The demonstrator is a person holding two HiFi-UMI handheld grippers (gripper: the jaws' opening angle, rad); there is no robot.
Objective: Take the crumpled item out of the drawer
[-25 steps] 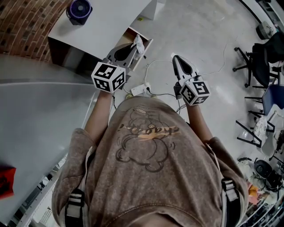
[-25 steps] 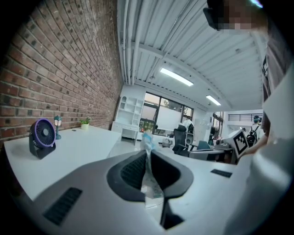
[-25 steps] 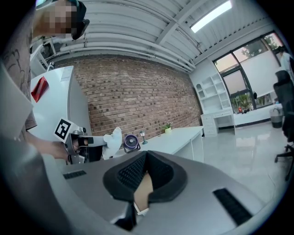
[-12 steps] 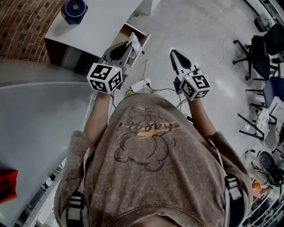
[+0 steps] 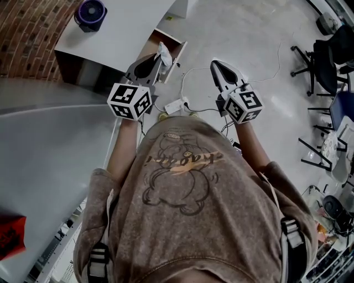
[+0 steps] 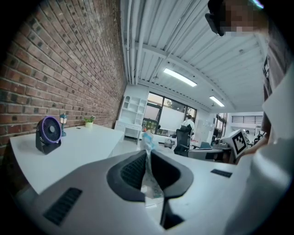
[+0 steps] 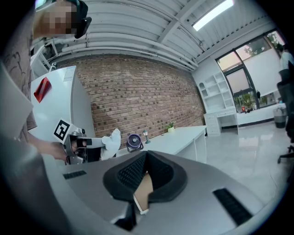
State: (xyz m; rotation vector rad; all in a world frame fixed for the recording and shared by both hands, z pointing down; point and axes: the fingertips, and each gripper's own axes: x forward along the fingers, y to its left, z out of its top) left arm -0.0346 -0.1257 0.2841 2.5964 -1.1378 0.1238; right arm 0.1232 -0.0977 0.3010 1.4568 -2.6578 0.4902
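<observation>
Left tool (image 5: 160,59): jaws pinched on the crumpled item (image 5: 164,52), a white wad poking past the tips.
Right tool (image 5: 215,66): jaws together, idle, well apart from it.
Progress: item appears lifted above the open drawer (image 5: 179,51); carrying it clear remains.
Room: counter (image 5: 127,30) edge just beside; open floor (image 5: 249,33) rightward.

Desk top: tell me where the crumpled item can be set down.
Bare desk top runs from the purple fan to the edge above the open drawer. Crowded: round the power strip at the person's feet.
</observation>
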